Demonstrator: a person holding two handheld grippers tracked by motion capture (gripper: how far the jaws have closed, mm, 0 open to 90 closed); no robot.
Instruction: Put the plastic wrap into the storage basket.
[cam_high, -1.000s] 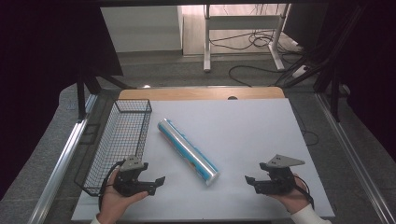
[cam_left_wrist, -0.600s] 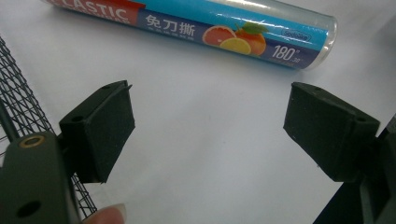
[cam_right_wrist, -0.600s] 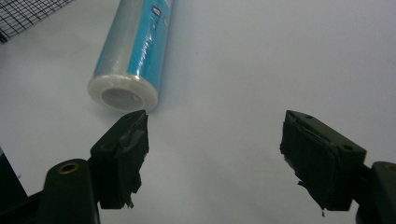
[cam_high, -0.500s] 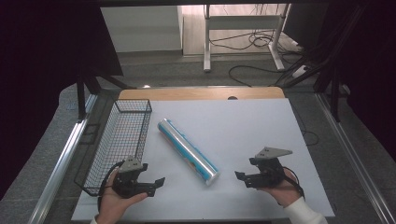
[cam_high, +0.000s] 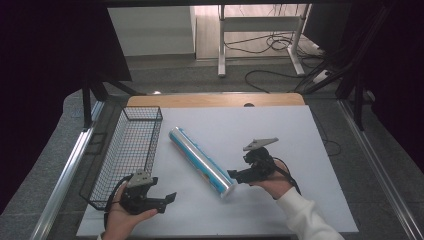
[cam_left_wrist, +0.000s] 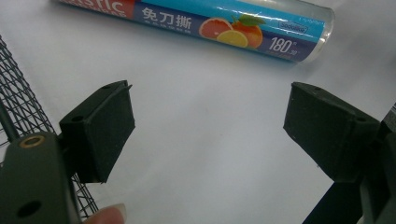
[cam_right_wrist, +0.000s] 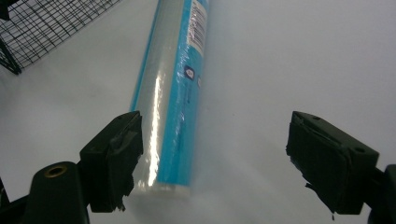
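while the roll of plastic wrap (cam_high: 201, 161) lies diagonally on the white tabletop (cam_high: 300, 135), the right gripper (cam_high: 239, 176) is just beside its near end, with its fingers wide apart and nothing between them. in the right gripper view the near end of the roll (cam_right_wrist: 170, 107) sits close to one of the 2 black fingers (cam_right_wrist: 112, 158), but i cannot tell if they touch; the other finger is well apart from it over bare tabletop (cam_right_wrist: 303, 56). the roll has a blue label with a barcode, and its clear film shines.

the left gripper (cam_high: 162, 200) is near the front left of the tabletop, held in the person's left hand (cam_high: 122, 220), and its fingers are also open and empty. in the left gripper view the roll (cam_left_wrist: 196, 23) lies across the top, well apart from the fingers (cam_left_wrist: 100, 128), and it shows printed fruit, some chinese characters and the number 180. a fingertip (cam_left_wrist: 109, 215) comes in at the bottom edge.

a black wire basket (cam_high: 127, 150) stands at the left of the tabletop, beside the roll but not touching it, and the left gripper is just beside its near corner. the mesh of the basket (cam_left_wrist: 23, 93) is seen at the left edge of the left gripper view, and in the right gripper view the basket (cam_right_wrist: 46, 23) is at the top left. the person's right hand (cam_high: 272, 182) wears a white sleeve (cam_high: 305, 220).
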